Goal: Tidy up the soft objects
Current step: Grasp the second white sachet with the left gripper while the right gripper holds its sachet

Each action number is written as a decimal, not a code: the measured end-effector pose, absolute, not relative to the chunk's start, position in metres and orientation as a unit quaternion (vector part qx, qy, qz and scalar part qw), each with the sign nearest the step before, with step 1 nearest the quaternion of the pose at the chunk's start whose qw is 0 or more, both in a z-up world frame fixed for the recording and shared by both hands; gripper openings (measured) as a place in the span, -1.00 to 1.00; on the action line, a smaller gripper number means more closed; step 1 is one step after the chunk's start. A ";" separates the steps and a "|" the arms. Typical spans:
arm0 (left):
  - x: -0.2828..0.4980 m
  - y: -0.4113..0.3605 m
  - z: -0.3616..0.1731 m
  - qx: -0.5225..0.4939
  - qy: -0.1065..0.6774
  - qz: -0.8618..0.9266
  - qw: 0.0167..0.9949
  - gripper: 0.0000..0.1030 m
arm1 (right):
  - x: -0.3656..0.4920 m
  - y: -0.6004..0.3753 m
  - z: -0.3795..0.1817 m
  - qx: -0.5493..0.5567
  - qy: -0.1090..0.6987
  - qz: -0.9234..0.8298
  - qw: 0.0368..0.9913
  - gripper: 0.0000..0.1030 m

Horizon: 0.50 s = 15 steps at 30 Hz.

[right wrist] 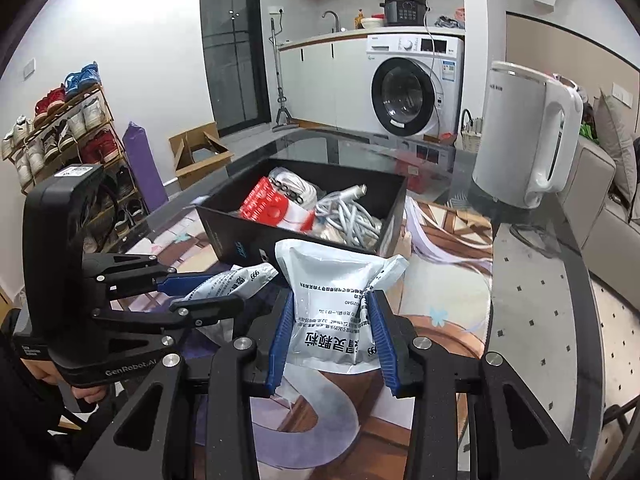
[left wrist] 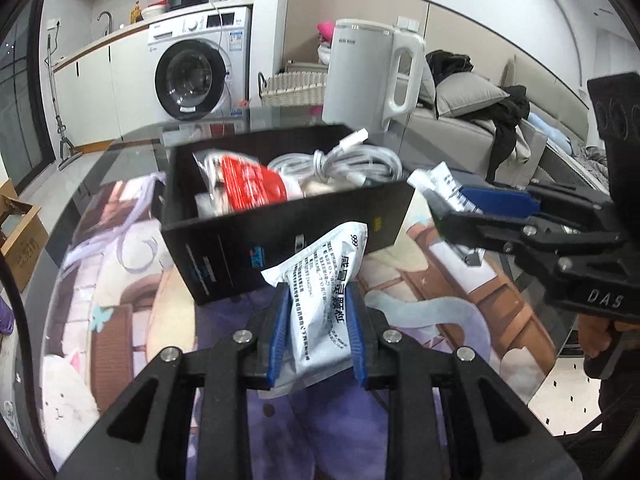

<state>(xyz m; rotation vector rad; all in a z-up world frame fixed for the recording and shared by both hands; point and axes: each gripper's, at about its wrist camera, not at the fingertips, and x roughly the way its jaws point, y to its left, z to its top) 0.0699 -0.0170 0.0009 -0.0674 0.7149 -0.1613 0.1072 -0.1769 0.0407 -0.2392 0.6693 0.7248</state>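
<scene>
Sachets [left wrist: 324, 300] sit clamped in both grippers [left wrist: 318, 300] [right wrist: 332, 320] (one each); release only once above the black box [left wrist: 224, 248] ahead.

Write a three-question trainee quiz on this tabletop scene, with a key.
1. True or false: both grippers are shut on white sachets.
2. Which lies in the black box? A) coiled white cable B) shoes C) a pillow
3. Fill in: the white kettle stands on the ____.

Key:
1. True: the left gripper clamps one white sachet, the right gripper another sachet.
2. A, the coiled white cable, beside a red and white packet.
3. Table.
</scene>
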 end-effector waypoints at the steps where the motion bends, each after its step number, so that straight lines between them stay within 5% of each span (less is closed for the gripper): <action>1: 0.069 -0.016 0.004 -0.032 0.345 -0.078 0.935 -0.52 | 0.106 -0.176 0.042 -0.115 0.318 0.349 0.874 -0.26; 15: 0.072 0.012 0.043 -0.048 0.291 -0.069 0.953 -0.52 | 0.103 -0.171 0.058 -0.102 0.281 0.354 0.886 -0.26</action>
